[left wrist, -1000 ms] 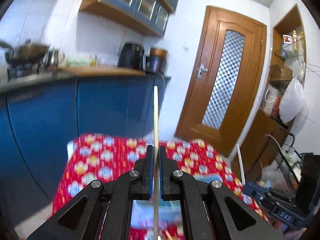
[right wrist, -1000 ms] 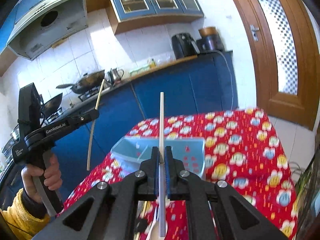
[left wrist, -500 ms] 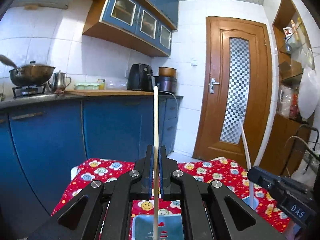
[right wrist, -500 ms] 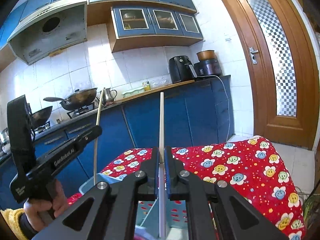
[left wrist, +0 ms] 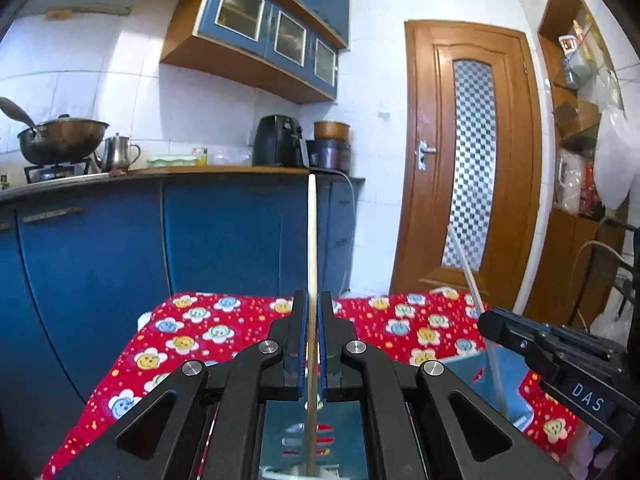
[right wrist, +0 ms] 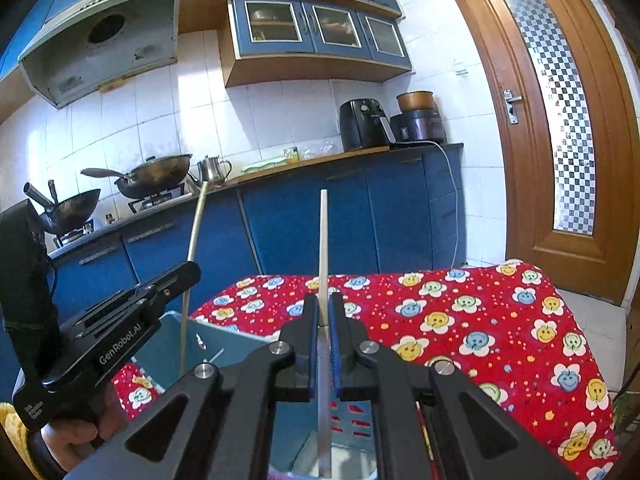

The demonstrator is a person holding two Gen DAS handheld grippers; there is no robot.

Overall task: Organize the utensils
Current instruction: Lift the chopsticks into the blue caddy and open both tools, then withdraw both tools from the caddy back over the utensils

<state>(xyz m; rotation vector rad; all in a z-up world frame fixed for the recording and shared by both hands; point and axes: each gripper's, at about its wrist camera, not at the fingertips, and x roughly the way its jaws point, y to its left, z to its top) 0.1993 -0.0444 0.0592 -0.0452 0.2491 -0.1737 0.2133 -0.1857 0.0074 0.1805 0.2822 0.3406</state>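
My left gripper (left wrist: 309, 312) is shut on a wooden chopstick (left wrist: 311, 240) that stands upright between the pads; its lower end dips into a blue plastic utensil bin (left wrist: 352, 432). My right gripper (right wrist: 325, 314) is shut on a white chopstick (right wrist: 323, 248), also upright, with its lower end over the same blue bin (right wrist: 172, 344). In the left wrist view the right gripper (left wrist: 492, 326) shows at the right with its white chopstick (left wrist: 466, 268). In the right wrist view the left gripper (right wrist: 188, 276) shows at the left with its chopstick (right wrist: 196, 224).
The bin sits on a table with a red flowered cloth (right wrist: 480, 320). Blue kitchen cabinets (left wrist: 220, 232) with a counter, woks and appliances stand behind the table. A wooden door (left wrist: 468, 160) is at the right, and shelves (left wrist: 580, 140) are further right.
Both cameras have tilted up and levelled. Both grippers stay shut on their chopsticks, which now stand upright with lower ends in the blue bin.
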